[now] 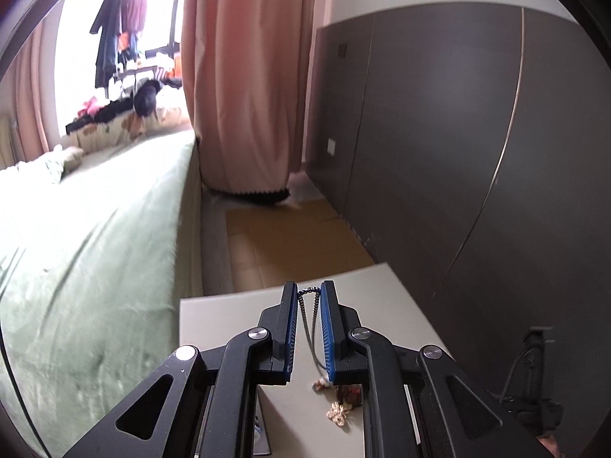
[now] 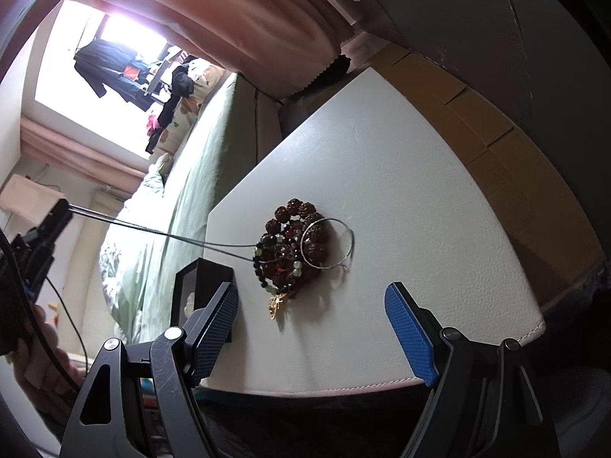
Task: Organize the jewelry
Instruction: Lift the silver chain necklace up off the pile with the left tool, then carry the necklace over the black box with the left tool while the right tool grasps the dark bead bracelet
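Left wrist view: the left gripper (image 1: 309,292) is nipped nearly closed on a thin silver chain (image 1: 308,316), which hangs from between the blue pads toward the white table (image 1: 382,305) below. In the right wrist view that chain (image 2: 164,233) is stretched from the raised left gripper (image 2: 57,213) at far left down to a loop lying over a heap of beaded bracelets (image 2: 294,248) at the table's middle. The right gripper (image 2: 313,334) is held wide, with nothing between its pads, near the table's near edge.

A snag is judged the main risk: the loop appears to be laid across the brown beads, so a further pull could drag the heap, or the small gold charm (image 2: 275,305) beside it, toward the left edge. The chain could also slip, being pinched only at the tips.

The black box (image 2: 198,286) at the near left is partly covered by a gripper finger, and its contents cannot be made out. Whether the chain is truly tangled with the beads cannot be told.
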Available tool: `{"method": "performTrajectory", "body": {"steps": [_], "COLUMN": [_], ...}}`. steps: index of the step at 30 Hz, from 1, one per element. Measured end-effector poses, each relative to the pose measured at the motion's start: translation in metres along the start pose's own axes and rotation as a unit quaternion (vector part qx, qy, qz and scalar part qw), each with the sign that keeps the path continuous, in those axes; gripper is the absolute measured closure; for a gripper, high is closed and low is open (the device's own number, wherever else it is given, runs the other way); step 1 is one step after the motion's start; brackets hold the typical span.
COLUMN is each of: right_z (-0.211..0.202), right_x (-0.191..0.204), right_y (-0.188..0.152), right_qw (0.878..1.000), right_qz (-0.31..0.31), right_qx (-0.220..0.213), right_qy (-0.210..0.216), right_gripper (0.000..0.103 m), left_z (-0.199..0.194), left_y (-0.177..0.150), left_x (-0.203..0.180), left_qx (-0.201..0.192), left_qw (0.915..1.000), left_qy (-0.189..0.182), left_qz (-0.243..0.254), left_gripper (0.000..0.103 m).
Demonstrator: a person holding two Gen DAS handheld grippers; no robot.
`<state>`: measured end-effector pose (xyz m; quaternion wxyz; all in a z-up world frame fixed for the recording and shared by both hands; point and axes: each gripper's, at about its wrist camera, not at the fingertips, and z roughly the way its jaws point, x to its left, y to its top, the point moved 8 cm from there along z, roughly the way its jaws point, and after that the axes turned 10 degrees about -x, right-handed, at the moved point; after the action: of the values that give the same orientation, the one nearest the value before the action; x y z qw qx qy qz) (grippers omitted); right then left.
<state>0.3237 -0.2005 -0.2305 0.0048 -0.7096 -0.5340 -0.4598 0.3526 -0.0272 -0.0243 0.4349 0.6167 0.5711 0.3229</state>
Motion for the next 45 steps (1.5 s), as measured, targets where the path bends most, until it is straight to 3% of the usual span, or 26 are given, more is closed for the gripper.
{"method": "performTrajectory", "body": {"steps": [10, 18, 24, 27, 28, 45], "right_z": [0.019, 0.064, 0.096, 0.102, 0.103, 0.017], "right_x": [0.014, 0.011, 0.013, 0.013, 0.015, 0.051], "right_y": [-0.007, -0.02, -0.025, -0.025, -0.027, -0.008], "right_qw": [1.0, 0.997, 0.992, 0.992, 0.992, 0.998], "right_qz": [-0.008, -0.027, -0.047, -0.049, -0.043, -0.042], "right_qx": [0.02, 0.063, 0.097, 0.1, 0.107, 0.027], "right_qy": [0.003, -0.042, -0.065, -0.062, -0.052, 0.022], "right_gripper": [0.024, 0.042, 0.062, 0.079, 0.092, 0.093], "left_z": [-0.038, -0.058, -0.069, -0.075, -0.076, -0.103], "left_y": [0.045, 0.063, 0.077, 0.08, 0.082, 0.104], "left_x": [0.01, 0.029, 0.036, 0.033, 0.034, 0.054], "left_qx": [-0.052, -0.075, -0.09, -0.097, -0.098, -0.128], "left_qw": [0.9984, 0.9964, 0.9946, 0.9938, 0.9936, 0.9887], "left_qy": [0.016, 0.036, 0.046, 0.047, 0.048, 0.071], "left_qz": [0.014, 0.019, 0.023, 0.027, 0.028, 0.032], "left_gripper": [0.091, 0.091, 0.091, 0.091, 0.091, 0.091]}}
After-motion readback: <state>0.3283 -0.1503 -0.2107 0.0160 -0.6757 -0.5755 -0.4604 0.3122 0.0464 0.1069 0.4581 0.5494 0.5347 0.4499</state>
